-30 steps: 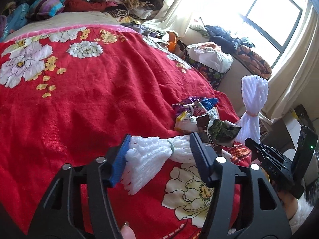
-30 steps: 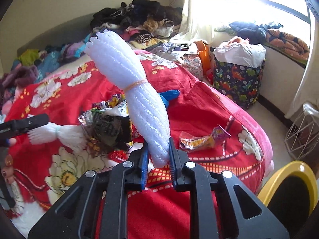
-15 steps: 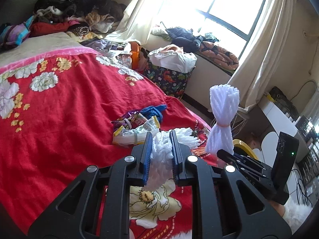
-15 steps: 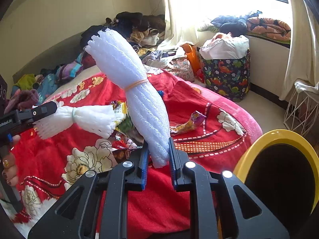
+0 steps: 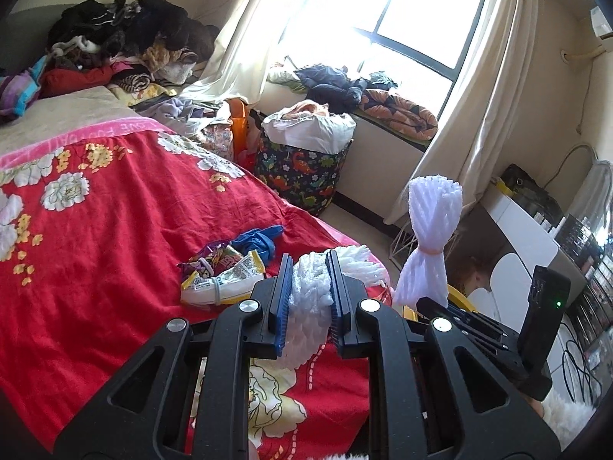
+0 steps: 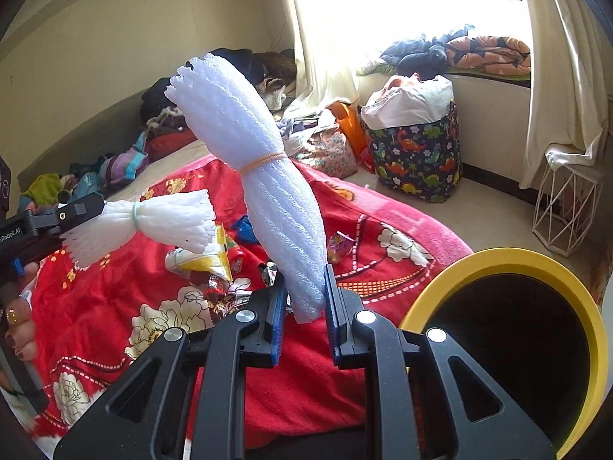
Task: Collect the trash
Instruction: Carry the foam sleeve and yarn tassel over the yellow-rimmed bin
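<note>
Over bedspread (image 5: 115, 237), foam bundles (image 5: 310, 287) between jaws

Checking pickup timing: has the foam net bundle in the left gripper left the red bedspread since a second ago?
Yes. The foam net bundle lay on the red bedspread between open jaws; now the left gripper is clamped on it, raised clear of the bedspread.

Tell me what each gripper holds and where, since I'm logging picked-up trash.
The left gripper clamps one end of a foam-net bundle; the right gripper clamps the bottom end of a bigger foam-net bundle.
</note>
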`<state>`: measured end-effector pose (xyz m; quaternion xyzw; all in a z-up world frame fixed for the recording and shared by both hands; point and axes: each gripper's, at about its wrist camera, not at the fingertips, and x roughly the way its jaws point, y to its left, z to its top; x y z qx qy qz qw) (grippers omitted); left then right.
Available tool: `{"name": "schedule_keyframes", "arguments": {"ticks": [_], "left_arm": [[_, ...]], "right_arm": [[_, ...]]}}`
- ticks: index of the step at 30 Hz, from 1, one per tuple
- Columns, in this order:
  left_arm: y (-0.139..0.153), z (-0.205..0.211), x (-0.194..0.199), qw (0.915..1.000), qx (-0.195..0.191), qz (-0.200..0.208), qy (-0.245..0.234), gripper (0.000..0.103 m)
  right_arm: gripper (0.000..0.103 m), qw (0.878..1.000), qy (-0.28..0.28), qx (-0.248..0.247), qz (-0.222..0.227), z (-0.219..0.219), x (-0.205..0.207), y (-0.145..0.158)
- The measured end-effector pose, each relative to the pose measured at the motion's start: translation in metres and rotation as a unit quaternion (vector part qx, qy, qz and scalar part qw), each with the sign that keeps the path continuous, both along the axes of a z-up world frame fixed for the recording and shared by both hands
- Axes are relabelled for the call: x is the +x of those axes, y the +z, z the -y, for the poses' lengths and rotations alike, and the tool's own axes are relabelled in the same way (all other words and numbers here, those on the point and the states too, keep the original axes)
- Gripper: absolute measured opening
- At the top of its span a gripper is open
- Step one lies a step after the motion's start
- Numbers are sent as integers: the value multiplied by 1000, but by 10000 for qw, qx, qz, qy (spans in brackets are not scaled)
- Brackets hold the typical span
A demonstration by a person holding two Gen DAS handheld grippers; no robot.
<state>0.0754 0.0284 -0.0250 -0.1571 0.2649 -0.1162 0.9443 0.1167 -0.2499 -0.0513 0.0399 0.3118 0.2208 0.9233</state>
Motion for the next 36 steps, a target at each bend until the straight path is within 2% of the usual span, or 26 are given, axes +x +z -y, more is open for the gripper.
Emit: {"name": "schedule_keyframes", "arguments": {"ticks": [36], "left_arm": [[21,108,18,9931,284,402,-1064,12]], "right_arm": [[17,9942,-998,200,346,92,-35,23]]}}
